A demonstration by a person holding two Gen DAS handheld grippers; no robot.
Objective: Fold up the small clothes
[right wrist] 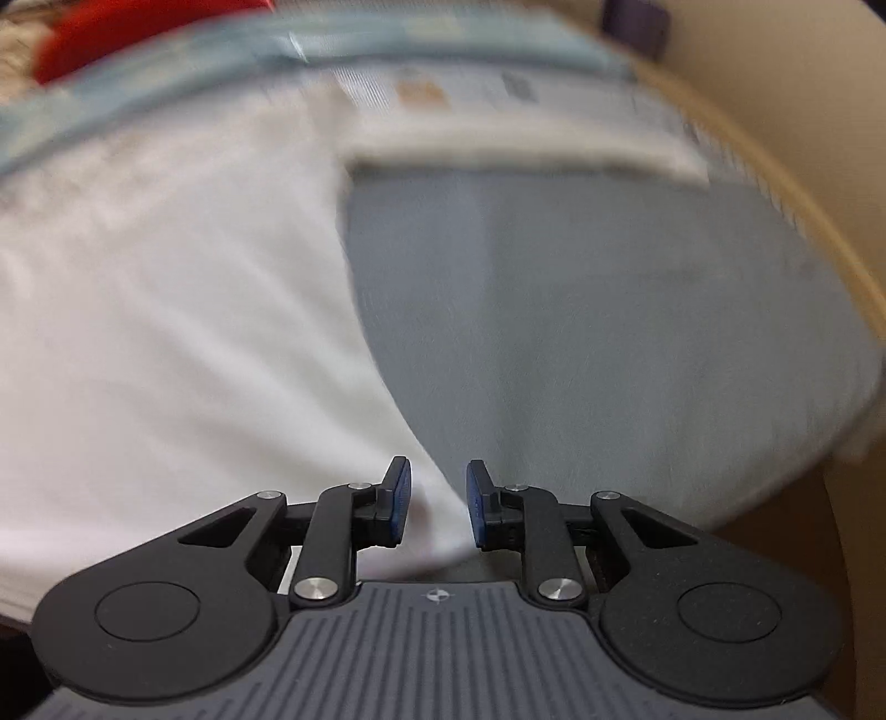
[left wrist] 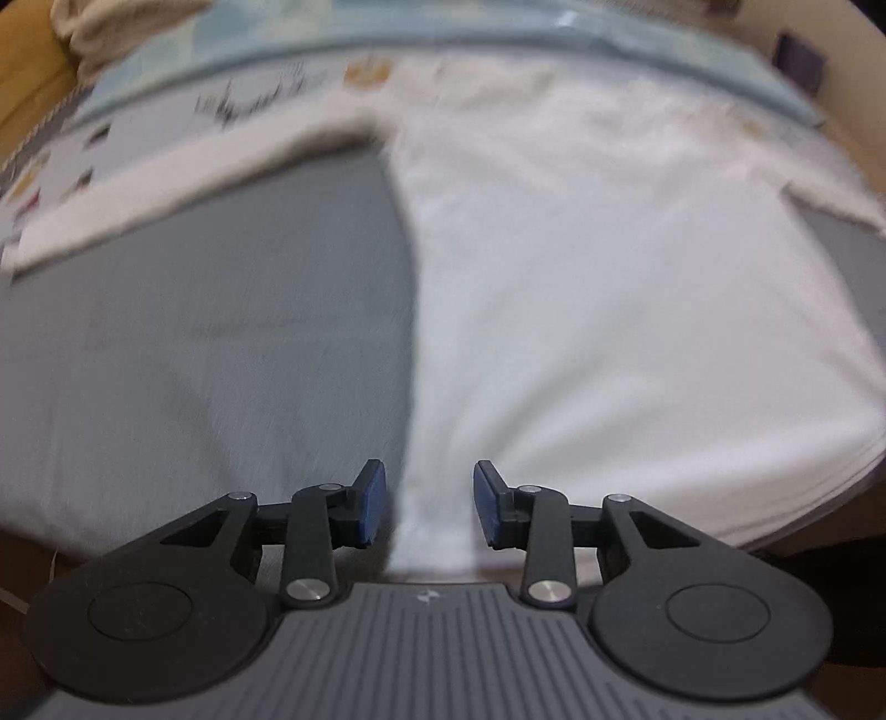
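Note:
A white long-sleeved shirt (left wrist: 609, 266) lies flat on a grey mat (left wrist: 210, 332), its left sleeve (left wrist: 183, 183) stretched out to the left. My left gripper (left wrist: 429, 504) is open, with the shirt's lower left hem corner between its blue pads. In the right wrist view the same shirt (right wrist: 166, 310) fills the left half, its right sleeve (right wrist: 520, 147) stretched to the right over the mat (right wrist: 637, 332). My right gripper (right wrist: 437, 507) is open, with the shirt's lower right hem corner between its pads. Both views are motion-blurred.
A light blue patterned sheet (left wrist: 387, 39) runs along the far side. A beige cloth (left wrist: 105, 27) lies at the far left and a red item (right wrist: 138, 27) at the far left of the right wrist view. A dark purple object (left wrist: 800, 58) sits far right.

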